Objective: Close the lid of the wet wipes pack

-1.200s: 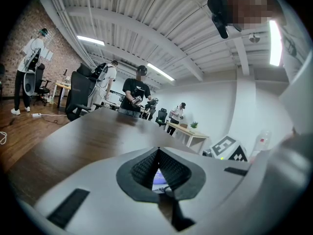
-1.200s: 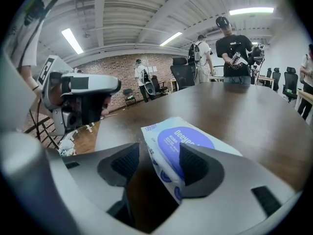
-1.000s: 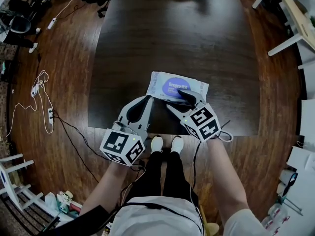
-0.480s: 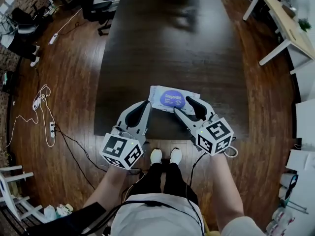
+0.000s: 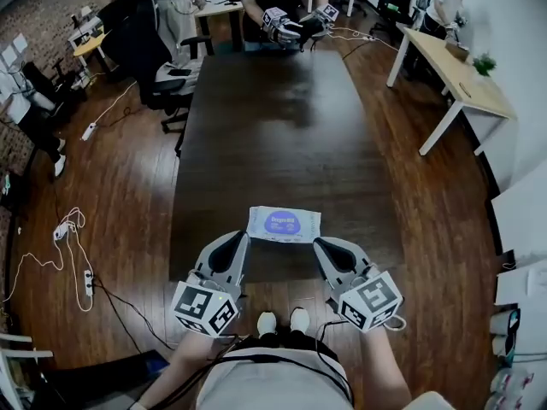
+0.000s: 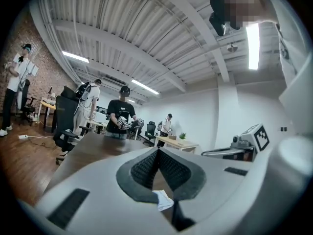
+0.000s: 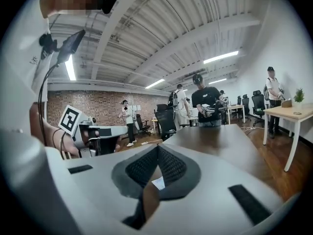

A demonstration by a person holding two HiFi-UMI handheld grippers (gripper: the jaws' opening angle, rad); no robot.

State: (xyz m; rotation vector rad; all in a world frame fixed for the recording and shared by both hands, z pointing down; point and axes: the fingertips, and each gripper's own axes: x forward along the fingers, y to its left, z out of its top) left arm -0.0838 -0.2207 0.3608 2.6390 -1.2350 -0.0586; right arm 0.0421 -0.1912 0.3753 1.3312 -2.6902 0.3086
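Note:
The wet wipes pack (image 5: 284,224), white with a purple oval lid lying flat in its middle, rests near the front edge of the dark table (image 5: 273,118). My left gripper (image 5: 242,237) hovers just short of the pack's left corner, jaws together with nothing between them. My right gripper (image 5: 319,243) hovers off the pack's right corner, also shut and empty. In the left gripper view the left gripper (image 6: 157,151) has a sliver of the pack (image 6: 163,199) showing below its closed tips. Under the right gripper (image 7: 157,149) in the right gripper view lies a corner of the pack (image 7: 158,182).
Another person (image 5: 286,2) stands at the table's far end holding grippers. Office chairs (image 5: 158,58) stand at the left and a light wooden desk (image 5: 461,79) at the right. Cables and a power strip (image 5: 64,233) lie on the wooden floor.
Both grippers have lifted and drawn back from the pack toward me. The right gripper, which was open over the lid, has shut. The head view has tilted up to show the room.

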